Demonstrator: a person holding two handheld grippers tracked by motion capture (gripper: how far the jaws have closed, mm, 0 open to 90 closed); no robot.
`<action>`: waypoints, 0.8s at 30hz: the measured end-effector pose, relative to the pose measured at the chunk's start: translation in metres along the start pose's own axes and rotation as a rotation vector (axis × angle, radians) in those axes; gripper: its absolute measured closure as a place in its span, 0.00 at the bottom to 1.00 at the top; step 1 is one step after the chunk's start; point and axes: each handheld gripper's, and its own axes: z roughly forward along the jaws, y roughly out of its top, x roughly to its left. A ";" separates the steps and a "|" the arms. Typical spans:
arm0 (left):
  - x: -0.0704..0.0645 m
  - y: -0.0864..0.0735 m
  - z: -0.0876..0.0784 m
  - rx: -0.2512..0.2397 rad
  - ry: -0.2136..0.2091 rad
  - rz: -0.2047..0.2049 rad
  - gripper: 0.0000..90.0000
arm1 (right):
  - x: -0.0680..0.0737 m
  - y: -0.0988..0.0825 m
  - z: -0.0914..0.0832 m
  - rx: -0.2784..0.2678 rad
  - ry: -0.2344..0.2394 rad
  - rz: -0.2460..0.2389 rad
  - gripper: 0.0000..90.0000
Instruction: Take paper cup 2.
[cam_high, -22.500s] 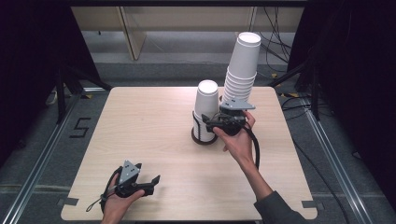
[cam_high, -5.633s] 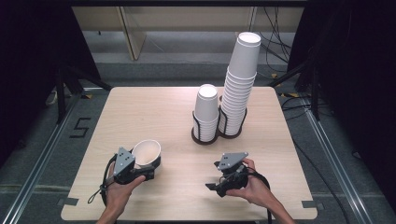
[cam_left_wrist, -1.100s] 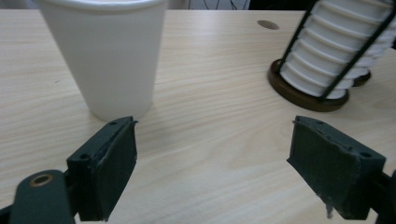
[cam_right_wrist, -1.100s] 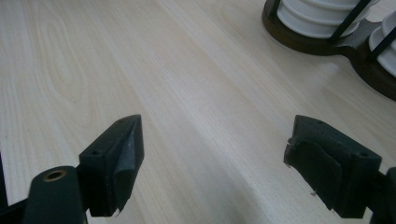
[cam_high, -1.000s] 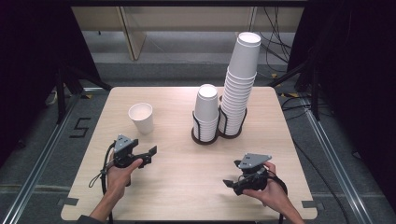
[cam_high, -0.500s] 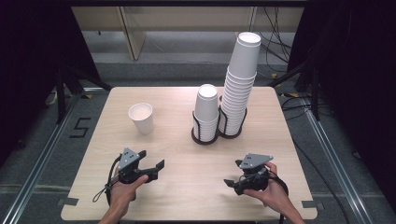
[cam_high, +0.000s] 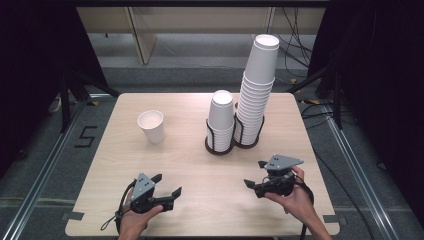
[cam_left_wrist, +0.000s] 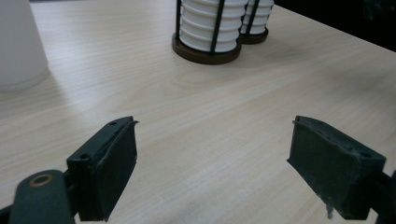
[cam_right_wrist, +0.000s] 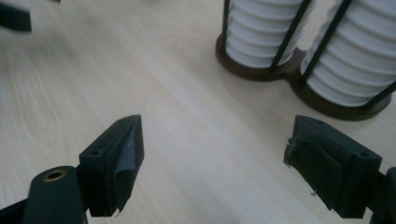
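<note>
Resting low over the pale wooden table (cam_high: 200, 170), left gripper (cam_high: 168, 186) and right gripper (cam_high: 254, 175) both stand spread and empty; the single white paper cup (cam_high: 151, 126) stands upright, ahead and left of the left gripper, well apart. Approach level, jaws straddling its wall.

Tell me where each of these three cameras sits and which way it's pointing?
High view: above the table's near side, looking down; both hands, left gripper and right gripper show.
Left gripper view: low on that gripper, facing the cup rack.
Right gripper view: on its gripper, facing the same rack.
All three share the rack.
</note>
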 end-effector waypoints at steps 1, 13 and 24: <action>-0.001 -0.001 0.000 0.002 -0.005 0.005 0.16 | -0.003 0.003 -0.003 -0.014 -0.014 0.003 0.21; 0.002 -0.003 0.003 0.009 0.002 0.016 0.16 | -0.029 0.047 -0.036 -0.154 -0.086 0.096 0.19; 0.001 -0.004 0.004 0.020 -0.003 0.020 0.16 | -0.055 0.092 -0.050 -0.233 -0.143 0.088 0.18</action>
